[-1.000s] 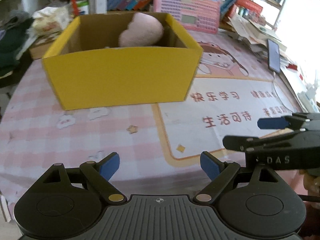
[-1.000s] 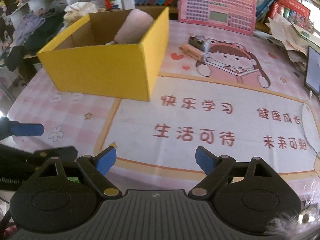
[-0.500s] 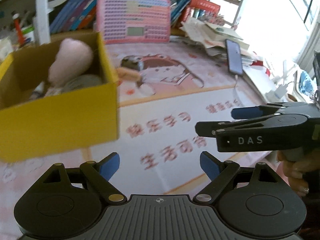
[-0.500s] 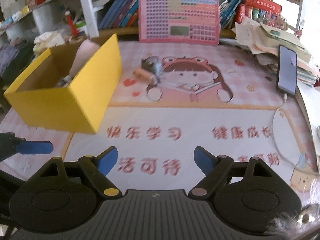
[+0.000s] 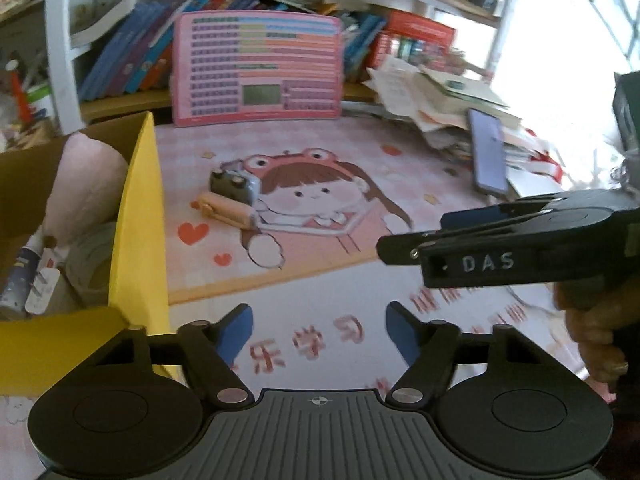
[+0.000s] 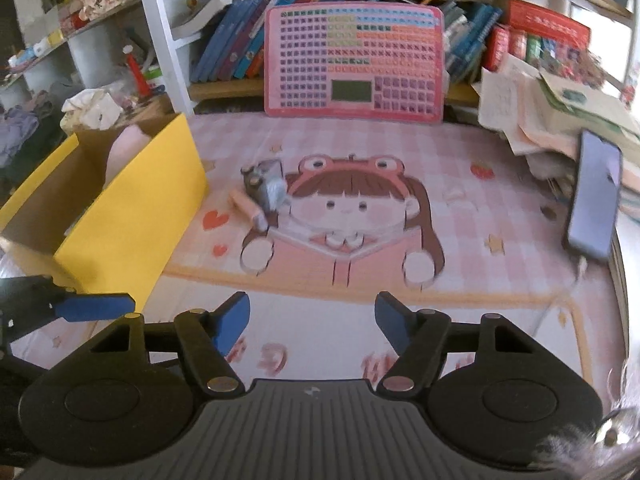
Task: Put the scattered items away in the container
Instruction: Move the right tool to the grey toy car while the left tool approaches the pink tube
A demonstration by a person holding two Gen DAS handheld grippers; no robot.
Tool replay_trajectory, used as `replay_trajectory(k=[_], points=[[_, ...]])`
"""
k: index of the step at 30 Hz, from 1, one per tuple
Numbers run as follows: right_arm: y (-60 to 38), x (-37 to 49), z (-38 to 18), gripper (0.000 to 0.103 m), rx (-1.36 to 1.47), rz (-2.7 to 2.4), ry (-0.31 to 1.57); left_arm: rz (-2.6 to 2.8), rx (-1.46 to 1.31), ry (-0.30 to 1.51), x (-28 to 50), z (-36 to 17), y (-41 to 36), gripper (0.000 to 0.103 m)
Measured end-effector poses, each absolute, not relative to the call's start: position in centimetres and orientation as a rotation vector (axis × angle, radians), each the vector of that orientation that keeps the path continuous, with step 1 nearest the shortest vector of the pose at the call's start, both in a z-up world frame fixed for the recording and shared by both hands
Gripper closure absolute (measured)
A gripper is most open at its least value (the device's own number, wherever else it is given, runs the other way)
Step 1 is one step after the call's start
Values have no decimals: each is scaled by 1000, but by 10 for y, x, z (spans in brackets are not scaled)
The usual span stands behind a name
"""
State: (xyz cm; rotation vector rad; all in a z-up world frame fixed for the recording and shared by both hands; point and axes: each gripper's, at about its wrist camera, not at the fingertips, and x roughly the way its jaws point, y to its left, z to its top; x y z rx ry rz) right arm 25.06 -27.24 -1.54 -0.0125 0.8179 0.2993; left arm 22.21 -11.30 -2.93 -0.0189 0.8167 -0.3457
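A yellow cardboard box (image 5: 138,216) stands at the left of the table, holding a pink plush (image 5: 84,184) and small items; it also shows in the right wrist view (image 6: 132,220). A small grey toy (image 5: 234,186) and an orange tube (image 5: 224,210) lie on the pink mat just right of the box, and show in the right wrist view as the grey toy (image 6: 266,186) and the tube (image 6: 248,206). My left gripper (image 5: 318,332) is open and empty, above the mat near the box corner. My right gripper (image 6: 312,320) is open and empty, further back from the items.
A pink keyboard toy (image 6: 354,62) leans against bookshelves at the back. A phone (image 6: 594,200) on a cable and a paper pile (image 6: 540,116) lie at the right. The right gripper crosses the left wrist view (image 5: 500,248).
Both grippers have swung right, away from the box front and toward the grey toy and tube, and moved closer to them. Both stay open and empty.
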Motion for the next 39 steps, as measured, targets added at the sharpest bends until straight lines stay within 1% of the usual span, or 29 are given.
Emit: replay_trajectory(k=[2,4,7,9,16,29,33,35,36,37,38,39], points=[[-276,266,-14,34,-15,337,809,-311,-28,799,231,-26,-120,42],[-279,281,-12,34,-15,375,803,-270,-22,771,240,-23,-125,49],[-279,306,-10,34,-32,432,788,-202,-13,751,258,-24,-134,55],[-275,320,-9,34,-54,459,777,-159,-23,746,269,-27,-137,56],[-257,367,-16,34,-110,560,776,-12,-77,743,303,-46,-140,57],[-199,441,-61,34,-266,758,880,163,-87,817,351,-78,-147,55],[-188,462,-77,34,-263,799,924,184,-76,821,355,-80,-145,54],[-188,470,-85,39,-251,808,953,195,-76,830,357,-82,-143,54],[-189,473,-88,47,-239,821,969,201,-75,833,358,-83,-142,54],[-190,474,-90,57,-227,836,982,204,-76,835,359,-84,-142,51],[-193,475,-91,61,-212,853,992,207,-76,834,360,-85,-142,50],[-196,474,-92,62,-205,857,992,211,-71,833,361,-85,-143,48]])
